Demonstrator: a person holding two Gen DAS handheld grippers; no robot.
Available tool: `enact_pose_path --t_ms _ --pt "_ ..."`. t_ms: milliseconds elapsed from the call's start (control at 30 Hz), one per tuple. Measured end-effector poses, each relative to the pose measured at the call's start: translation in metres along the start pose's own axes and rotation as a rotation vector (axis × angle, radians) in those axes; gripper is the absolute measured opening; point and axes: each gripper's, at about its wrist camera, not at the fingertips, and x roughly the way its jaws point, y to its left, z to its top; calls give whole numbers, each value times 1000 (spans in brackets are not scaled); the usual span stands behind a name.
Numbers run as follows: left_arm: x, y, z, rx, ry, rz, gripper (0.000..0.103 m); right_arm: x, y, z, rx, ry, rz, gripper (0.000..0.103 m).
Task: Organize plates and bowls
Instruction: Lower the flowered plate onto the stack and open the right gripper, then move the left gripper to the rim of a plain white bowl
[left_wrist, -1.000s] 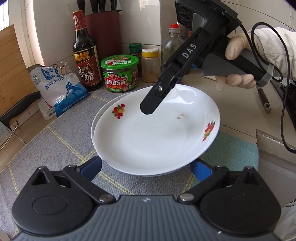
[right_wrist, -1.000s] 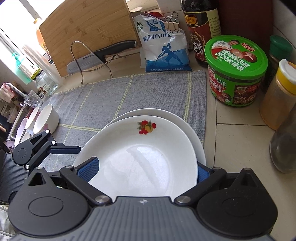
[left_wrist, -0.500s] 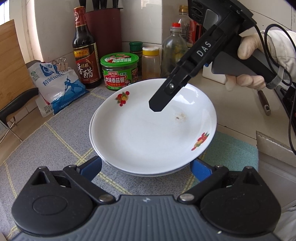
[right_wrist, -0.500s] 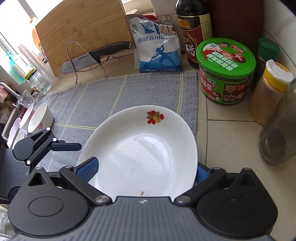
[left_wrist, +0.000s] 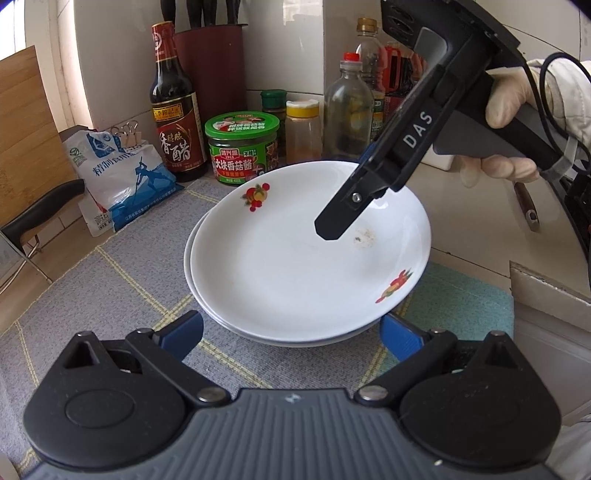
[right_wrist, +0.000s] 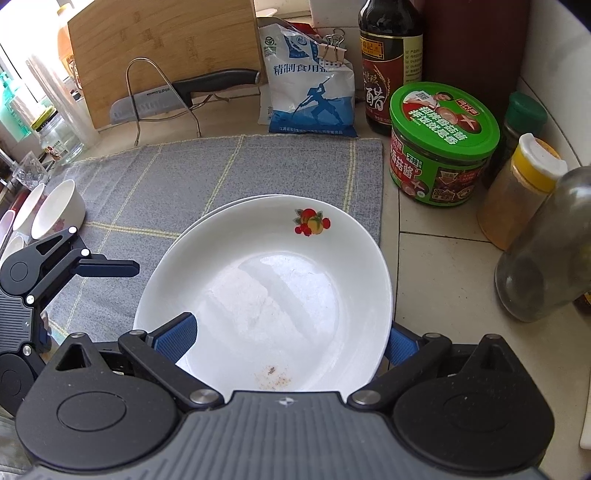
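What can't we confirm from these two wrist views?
- Lower plate: only a rim sliver in either view; top plate covers it.
- Right gripper contact with the top plate: both views, its own finger and body hide it.
- Bowls: right wrist, count cut off by the left edge.
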Motion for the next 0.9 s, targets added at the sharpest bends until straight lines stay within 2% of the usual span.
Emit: enact_pose_path --t_ms 200,300,467,633,733,900 --pt "-8 -2 -3 -12 -12 11 101 2 2 -11 -23 13 -65 103" --pt "-15 -3 -7 -19 -26 28 101 -1 3 -17 -18 -2 -60 103" --pt "-30 -2 -10 -32 -58 65 102 -15 18 -23 -55 -99 -134 103" --pt "-48 3 -12 -77 -83 142 102 -31 51 -28 -190 -237 -292 103" --pt "-58 11 -14 -132 -92 171 102 -35 71 -31 -249 -293 -321 103" --pt "-85 21 -21 -237 -125 260 102 -36 102 -34 -338 -365 -297 103"
